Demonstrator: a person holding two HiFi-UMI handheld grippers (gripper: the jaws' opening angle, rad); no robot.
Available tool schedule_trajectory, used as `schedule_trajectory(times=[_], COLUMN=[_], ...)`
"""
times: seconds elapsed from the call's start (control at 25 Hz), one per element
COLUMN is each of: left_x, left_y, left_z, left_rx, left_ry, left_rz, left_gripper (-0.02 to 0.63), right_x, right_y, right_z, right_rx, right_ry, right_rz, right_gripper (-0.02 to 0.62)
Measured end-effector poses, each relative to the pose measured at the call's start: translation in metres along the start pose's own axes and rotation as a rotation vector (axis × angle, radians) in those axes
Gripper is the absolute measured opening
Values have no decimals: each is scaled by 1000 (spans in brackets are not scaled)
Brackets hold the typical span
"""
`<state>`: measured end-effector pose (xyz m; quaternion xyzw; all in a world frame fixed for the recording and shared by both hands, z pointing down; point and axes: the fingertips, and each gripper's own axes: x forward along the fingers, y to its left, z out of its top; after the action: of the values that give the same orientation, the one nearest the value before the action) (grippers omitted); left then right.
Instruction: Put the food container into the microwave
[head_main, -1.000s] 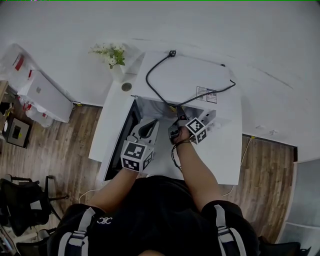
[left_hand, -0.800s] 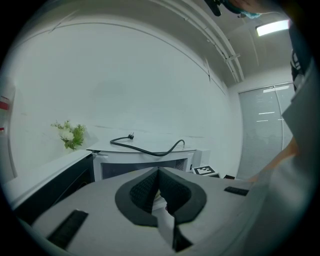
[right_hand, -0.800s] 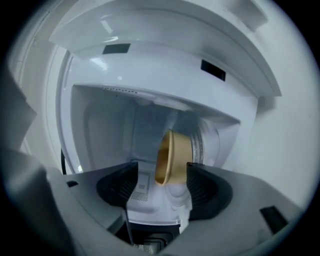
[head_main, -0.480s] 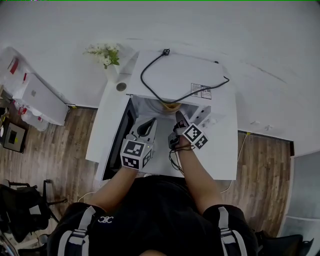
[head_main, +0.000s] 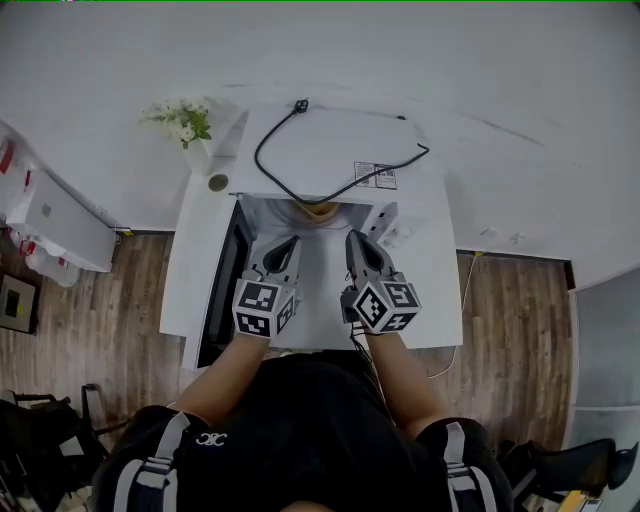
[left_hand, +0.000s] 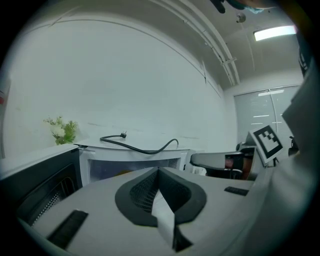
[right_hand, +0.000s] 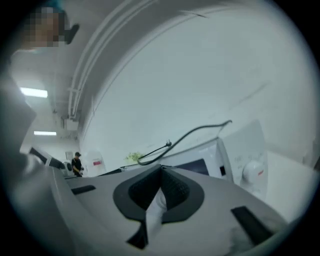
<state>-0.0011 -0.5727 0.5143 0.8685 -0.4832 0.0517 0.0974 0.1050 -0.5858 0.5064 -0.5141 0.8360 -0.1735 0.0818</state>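
The microwave (head_main: 330, 150) stood along the far edge of the white bench (head_main: 186, 270), its door (head_main: 222, 290) swung open toward the left edge. The food container (head_main: 318, 209) sat inside the cavity, a tan shape at the back. The left gripper (head_main: 285, 243) and the right gripper (head_main: 358, 240) hovered side by side before the opening, near the bench's near edge, each with its jaws pressed together on nothing. Flowers (head_main: 180, 120) stood at the far left corner.

Bright even light, fisheye edges, soft focus
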Motion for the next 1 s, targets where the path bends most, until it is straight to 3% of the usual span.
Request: schedule_trajectory(times=[0.12,0.32,0.44,1.0], left_x=[-1,-4,-6,-22], left_y=[-3,-8,-8,-3], left_z=[-1,1,-1,-16], left_rx=[1,19,23,5], left_ry=[1,-5,-2,45], left_rz=[-7,-20,-22,-5], left_gripper=[0,0,0,2], right_x=[-20,-41,-43,-43], right_y=[11,-9,-19,-2], right_z=[20,19,7,-9], right_rx=[-165,-269,-267,-215], right_ry=[-44,-30,-5,25], right_rz=[-47,-210,-245,-225], right_gripper=[-3,-5,-5,-5])
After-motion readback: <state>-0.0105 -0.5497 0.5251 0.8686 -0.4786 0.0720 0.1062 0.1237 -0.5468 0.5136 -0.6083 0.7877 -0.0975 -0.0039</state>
